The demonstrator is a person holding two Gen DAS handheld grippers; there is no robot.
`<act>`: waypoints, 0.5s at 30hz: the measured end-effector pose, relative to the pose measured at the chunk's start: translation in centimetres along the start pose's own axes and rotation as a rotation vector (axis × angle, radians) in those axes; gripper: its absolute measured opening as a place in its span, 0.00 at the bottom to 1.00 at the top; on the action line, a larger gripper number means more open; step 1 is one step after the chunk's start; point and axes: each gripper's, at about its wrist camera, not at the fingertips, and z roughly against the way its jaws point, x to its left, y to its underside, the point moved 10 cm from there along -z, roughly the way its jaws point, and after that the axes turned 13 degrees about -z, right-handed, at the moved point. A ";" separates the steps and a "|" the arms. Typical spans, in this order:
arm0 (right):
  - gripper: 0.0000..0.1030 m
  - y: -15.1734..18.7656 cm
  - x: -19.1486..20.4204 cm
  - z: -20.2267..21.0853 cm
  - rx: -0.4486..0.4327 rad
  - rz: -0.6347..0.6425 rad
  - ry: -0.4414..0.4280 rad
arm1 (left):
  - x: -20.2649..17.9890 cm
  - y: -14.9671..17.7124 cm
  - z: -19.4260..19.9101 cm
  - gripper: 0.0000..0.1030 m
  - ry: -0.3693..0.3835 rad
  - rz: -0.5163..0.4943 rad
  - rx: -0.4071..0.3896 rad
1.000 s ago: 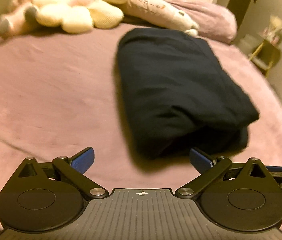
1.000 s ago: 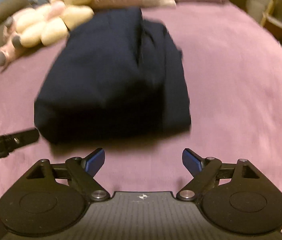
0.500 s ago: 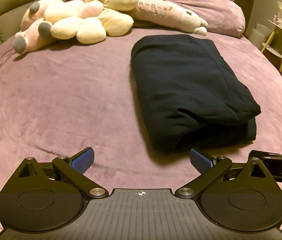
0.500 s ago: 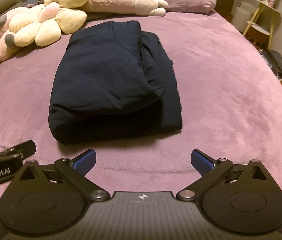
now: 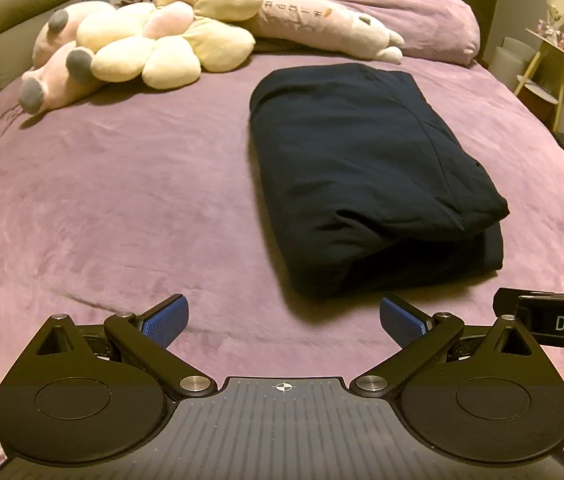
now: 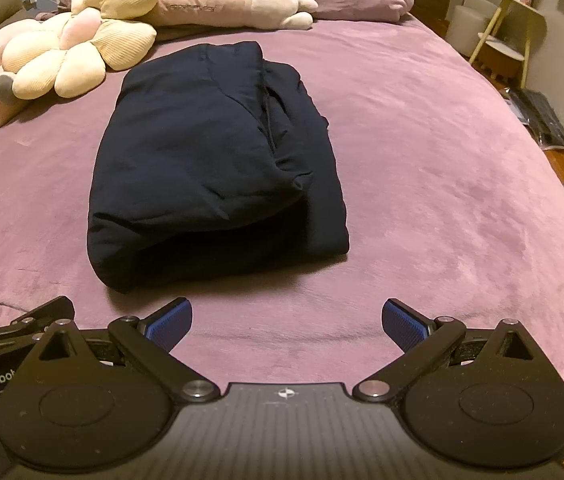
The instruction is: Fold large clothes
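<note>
Purple bedspread fills both views. Folded navy garment lies mid-bed, top layer doubled over lower one, fold edge toward you. Your left gripper spread wide, nothing between pads. Your right gripper just finished opening, jaws empty, short of garment. Plush toys and pillow at headboard end.

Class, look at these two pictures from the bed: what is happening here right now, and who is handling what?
A person holds a gripper in each hand over a purple bed. A dark garment lies folded into a thick bundle on it, with soft toys beyond. The left gripper and right gripper both stand open and empty, short of the garment and touching nothing; the right one's jaws have just been opening. The fold looks done.
</note>
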 end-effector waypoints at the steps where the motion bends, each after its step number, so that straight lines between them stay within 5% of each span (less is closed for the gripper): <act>1: 0.98 0.0 0.0 0.0 0.002 -0.004 0.001 | -0.1 0.0 0.0 1.00 0.000 -0.002 0.002; 15: 0.98 0.1 -0.3 0.0 0.011 -0.016 0.004 | -0.5 0.2 0.3 1.00 0.002 -0.010 0.007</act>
